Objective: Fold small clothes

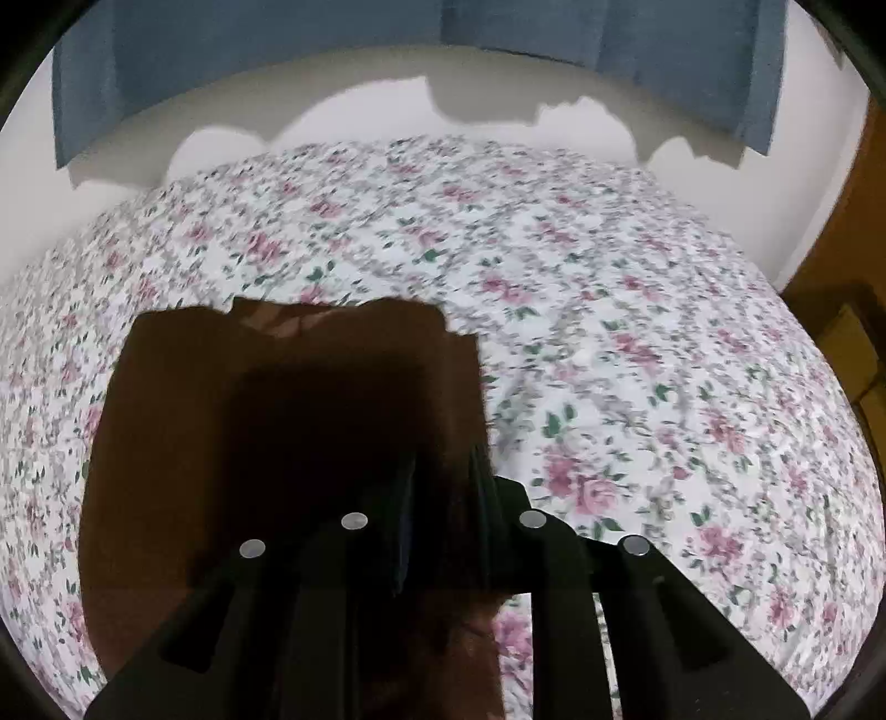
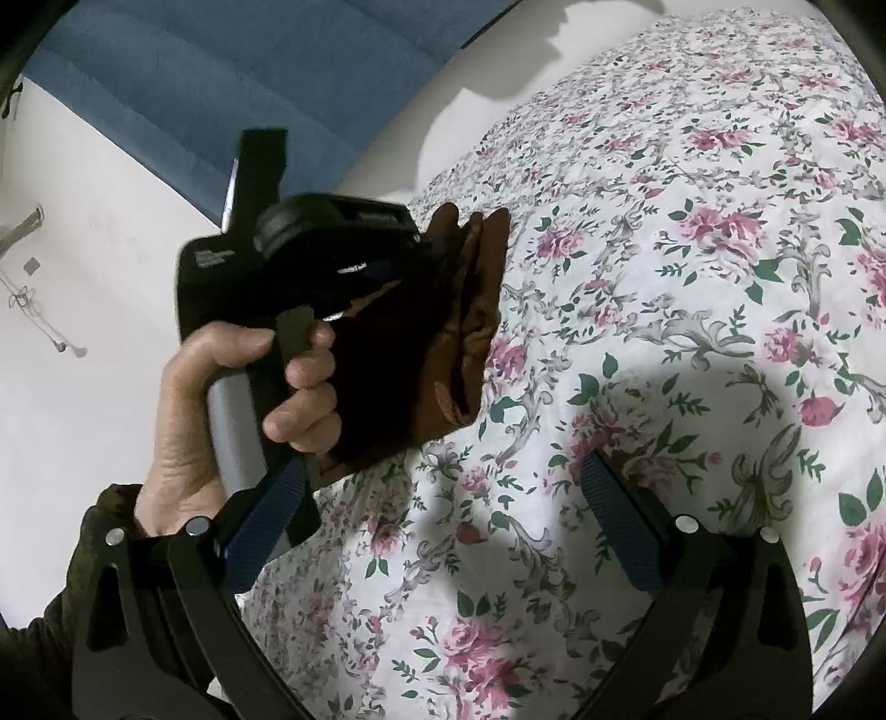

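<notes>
A small brown garment hangs folded from my left gripper, whose jaws are shut on its right edge above the floral bed sheet. In the right wrist view the same garment shows edge-on with several layers, held up by the left gripper body in a hand. My right gripper is open and empty, with its blue-padded fingers wide apart over the sheet, to the right of and below the garment.
A white wall and a blue curtain stand behind the bed. Brown wooden furniture is at the right edge. The wall also shows at the left of the right wrist view.
</notes>
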Demonstrator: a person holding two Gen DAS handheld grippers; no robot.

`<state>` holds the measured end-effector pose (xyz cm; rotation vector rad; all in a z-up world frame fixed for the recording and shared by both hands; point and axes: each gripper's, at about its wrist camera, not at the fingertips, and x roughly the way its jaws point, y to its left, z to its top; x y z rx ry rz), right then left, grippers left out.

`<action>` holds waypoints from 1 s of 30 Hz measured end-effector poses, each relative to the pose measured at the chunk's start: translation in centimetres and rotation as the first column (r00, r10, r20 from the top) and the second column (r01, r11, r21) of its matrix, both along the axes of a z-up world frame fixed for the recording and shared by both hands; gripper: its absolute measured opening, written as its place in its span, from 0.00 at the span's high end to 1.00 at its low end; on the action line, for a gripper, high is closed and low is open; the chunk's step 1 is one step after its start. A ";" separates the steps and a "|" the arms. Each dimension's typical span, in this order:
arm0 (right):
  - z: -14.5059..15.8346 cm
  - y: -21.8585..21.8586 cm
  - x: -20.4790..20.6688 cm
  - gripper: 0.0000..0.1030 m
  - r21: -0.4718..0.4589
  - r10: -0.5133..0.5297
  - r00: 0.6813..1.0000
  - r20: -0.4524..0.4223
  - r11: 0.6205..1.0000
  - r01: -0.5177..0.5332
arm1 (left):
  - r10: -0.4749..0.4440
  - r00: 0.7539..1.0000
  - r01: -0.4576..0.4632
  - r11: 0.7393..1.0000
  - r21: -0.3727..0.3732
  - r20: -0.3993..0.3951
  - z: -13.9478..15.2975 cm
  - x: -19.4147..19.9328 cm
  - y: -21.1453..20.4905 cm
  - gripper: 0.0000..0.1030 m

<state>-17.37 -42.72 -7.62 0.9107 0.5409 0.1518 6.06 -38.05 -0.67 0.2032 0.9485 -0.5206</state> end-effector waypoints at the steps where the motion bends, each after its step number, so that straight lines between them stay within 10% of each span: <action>1: 0.0 -0.1 0.0 0.03 -0.001 0.000 1.000 0.000 1.000 0.000 | -0.015 1.000 0.015 1.000 -0.007 0.008 0.4 -0.3 -0.1 0.80; 5: 0.0 -0.1 0.0 0.03 -0.002 0.001 1.000 -0.001 1.000 -0.001 | -0.043 0.998 0.043 0.999 -0.016 0.054 1.8 -1.4 -0.4 0.79; 11: -0.1 -0.1 0.1 0.03 -0.006 0.004 1.000 -0.002 1.000 -0.004 | -0.059 0.987 0.063 0.998 -0.025 0.147 4.0 -2.7 1.2 0.52; 19: -0.1 -0.2 0.2 0.03 -0.025 0.011 1.000 -0.006 1.000 -0.011 | 0.063 0.976 -0.037 0.991 -0.130 0.207 6.5 -1.3 10.9 0.30; 30: -0.1 -0.4 1.0 0.03 -0.062 0.012 0.999 -0.041 0.998 -0.015 | 0.221 0.965 -0.198 0.967 -0.160 0.142 0.5 4.0 23.2 0.27</action>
